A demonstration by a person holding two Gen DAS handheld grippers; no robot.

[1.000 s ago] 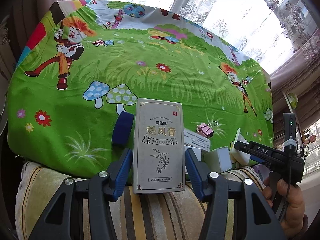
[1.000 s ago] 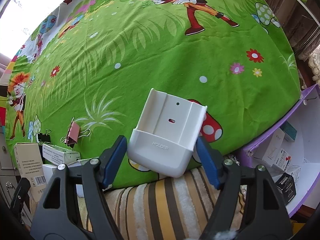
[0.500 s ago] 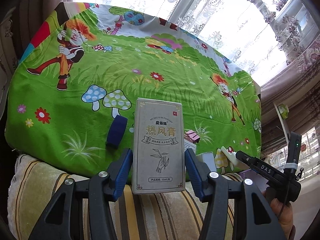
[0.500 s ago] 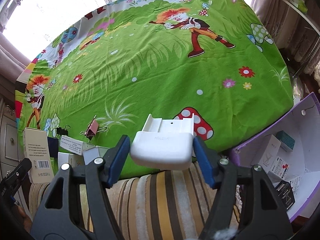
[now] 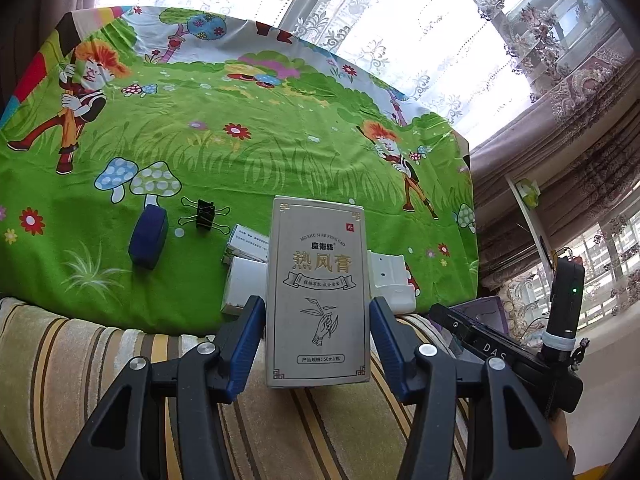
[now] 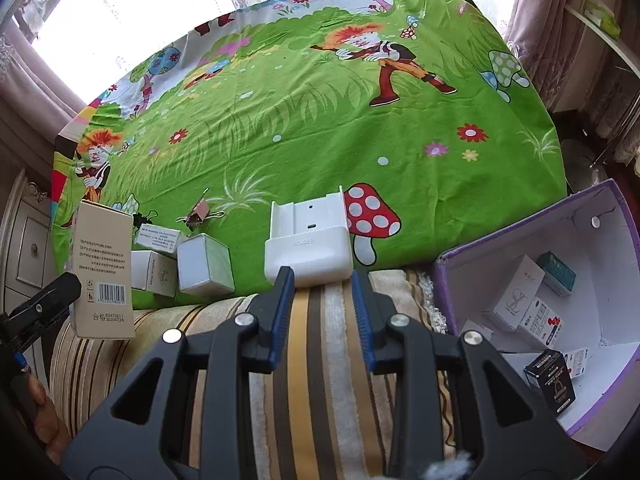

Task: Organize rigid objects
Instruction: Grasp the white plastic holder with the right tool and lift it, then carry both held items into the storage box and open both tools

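Boxes are my job: my left gripper (image 5: 318, 334) clamps the tall grey box (image 5: 318, 292) upright for carrying; my right gripper (image 6: 323, 312), jaws just narrowed, empty, leaves the white holder (image 6: 308, 246) at the bed's near edge, beside the purple bin (image 6: 448, 276).

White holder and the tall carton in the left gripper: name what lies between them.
Three small white boxes, clustered on the green cloth, seen in the right wrist view.

Far cloth (image 6: 320, 120) open; small boxes (image 6: 182, 266) crowd near edge.
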